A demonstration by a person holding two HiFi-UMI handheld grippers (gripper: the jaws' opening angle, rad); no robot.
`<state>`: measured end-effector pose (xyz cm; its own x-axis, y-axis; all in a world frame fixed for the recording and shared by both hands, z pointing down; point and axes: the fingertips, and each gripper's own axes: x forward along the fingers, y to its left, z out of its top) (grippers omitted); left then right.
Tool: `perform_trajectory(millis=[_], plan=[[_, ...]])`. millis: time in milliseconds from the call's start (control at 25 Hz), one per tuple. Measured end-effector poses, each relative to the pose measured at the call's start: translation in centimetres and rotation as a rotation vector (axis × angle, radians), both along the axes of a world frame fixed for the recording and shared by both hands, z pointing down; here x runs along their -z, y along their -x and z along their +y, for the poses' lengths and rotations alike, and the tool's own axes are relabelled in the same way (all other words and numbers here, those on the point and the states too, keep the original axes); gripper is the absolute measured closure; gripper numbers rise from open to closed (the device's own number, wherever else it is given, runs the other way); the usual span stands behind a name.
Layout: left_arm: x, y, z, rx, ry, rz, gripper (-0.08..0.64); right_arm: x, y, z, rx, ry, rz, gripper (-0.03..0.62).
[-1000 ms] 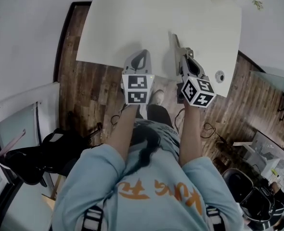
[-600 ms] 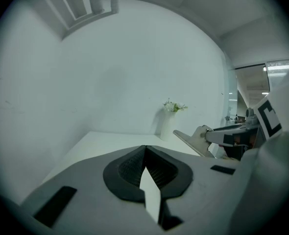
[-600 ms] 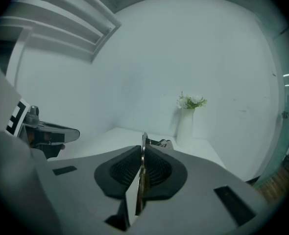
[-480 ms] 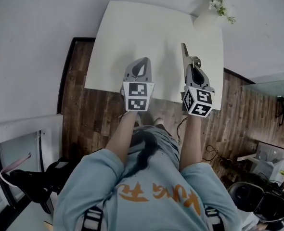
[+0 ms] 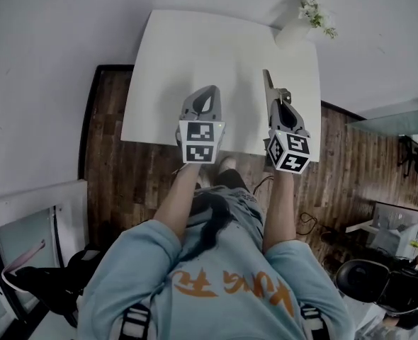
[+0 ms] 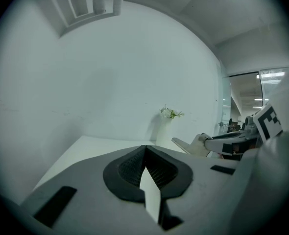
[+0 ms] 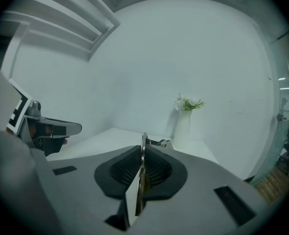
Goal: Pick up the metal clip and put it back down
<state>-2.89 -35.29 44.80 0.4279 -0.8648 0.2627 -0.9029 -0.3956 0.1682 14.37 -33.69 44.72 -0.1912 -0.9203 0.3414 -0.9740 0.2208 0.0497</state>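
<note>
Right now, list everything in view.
table: one, white, against the wall
vase: one, white, table's far right corner
flowers: one bunch, white and green, in the vase
clip: one, metal, above the table, pinched in the right gripper
floor: dark wood, around the table
chair: one, black, floor at lower right
left gripper: one, grey, shut, empty, over the table's near edge
right gripper: one, grey, shut on the clip
shirt: one, light blue, on the person
</note>
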Motion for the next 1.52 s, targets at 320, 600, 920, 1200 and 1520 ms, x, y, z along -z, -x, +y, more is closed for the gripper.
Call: perform_trajectory(millis=[320,600,920,1200,1520], plan=[[-1.5,-1.2,-2.5,-0.006,0.038,0.037,0.54,-1.6,-1.2,-2.2,0.003,0.049,0.035,0.557],[-2.8,-2.7,-6.9,0.014,0.072,0.043,0.54,-3.6,-3.0,-6.9,0.021,0.099,0.046,0.557],[-6.4,-5.6,-12.3,0.043,0.164,0.053,0.54,-7.4,-5.8,-13.2,0.047,0.187,0.036,0.556],[-9.5,-8.7,-16.9,0.062,0.235,0.055,0.54,-11.2,-6.9,-19.4,0.074,0.25,-0.058,0.555],[-11.7,-10.7,-20.5,0.083,0.29,0.029,0.54,-14.2,-7.1,-24.3,0.105,0.277,-0.216,0.555]])
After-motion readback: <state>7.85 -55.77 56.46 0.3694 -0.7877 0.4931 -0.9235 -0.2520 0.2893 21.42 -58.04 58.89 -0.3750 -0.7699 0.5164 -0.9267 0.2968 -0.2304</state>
